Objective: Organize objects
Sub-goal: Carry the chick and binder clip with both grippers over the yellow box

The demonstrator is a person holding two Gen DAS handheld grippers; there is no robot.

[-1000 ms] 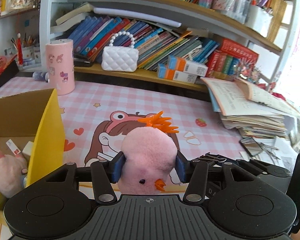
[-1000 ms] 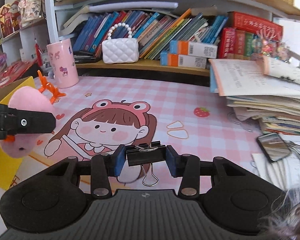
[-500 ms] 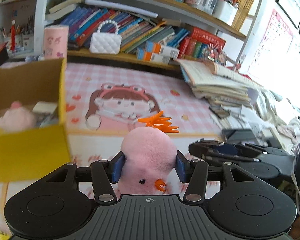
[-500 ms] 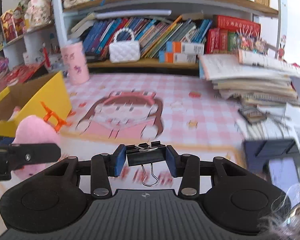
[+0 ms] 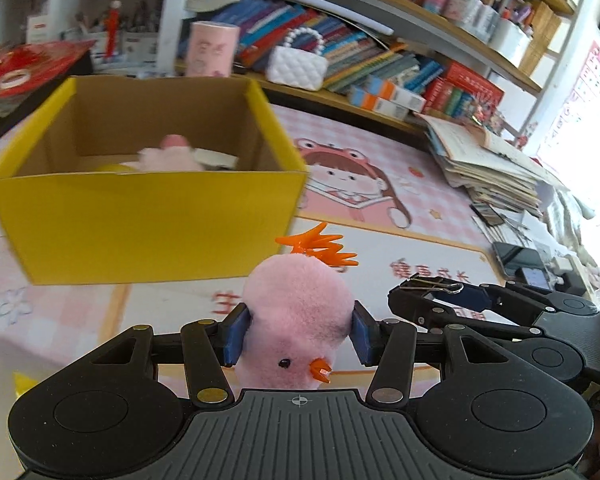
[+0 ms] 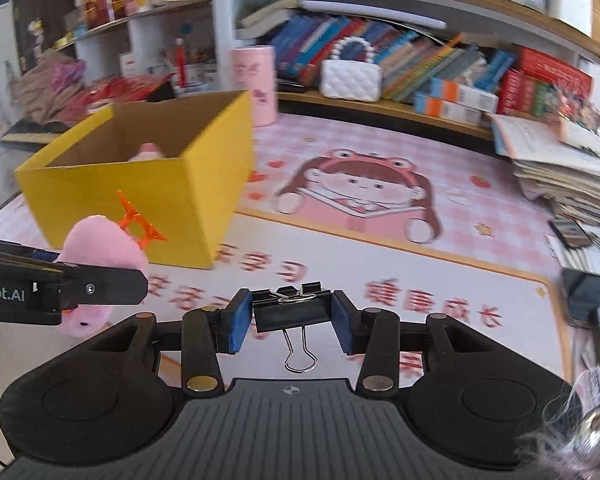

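My left gripper (image 5: pixel 298 334) is shut on a pink plush chick (image 5: pixel 298 312) with an orange comb, held above the table's near edge. It also shows in the right wrist view (image 6: pixel 100 248) at the left. My right gripper (image 6: pixel 292 316) is shut on a black binder clip (image 6: pixel 293 307), wire handle hanging down. That gripper also shows in the left wrist view (image 5: pixel 432 300) at the right. A yellow cardboard box (image 5: pixel 148 216) stands open ahead to the left, with a pink plush (image 5: pixel 170 156) inside. The box also shows in the right wrist view (image 6: pixel 148 200).
A pink mat with a cartoon girl (image 6: pixel 360 188) covers the table. A stack of books and papers (image 5: pixel 492 168) and a phone (image 5: pixel 518 264) lie at the right. A pink cup (image 6: pixel 254 84) and a white purse (image 6: pixel 350 78) stand at the back by the bookshelf.
Both grippers have pulled back toward the table's near edge and risen, each keeping its object. The yellow box now appears further ahead, its inside visible from above.
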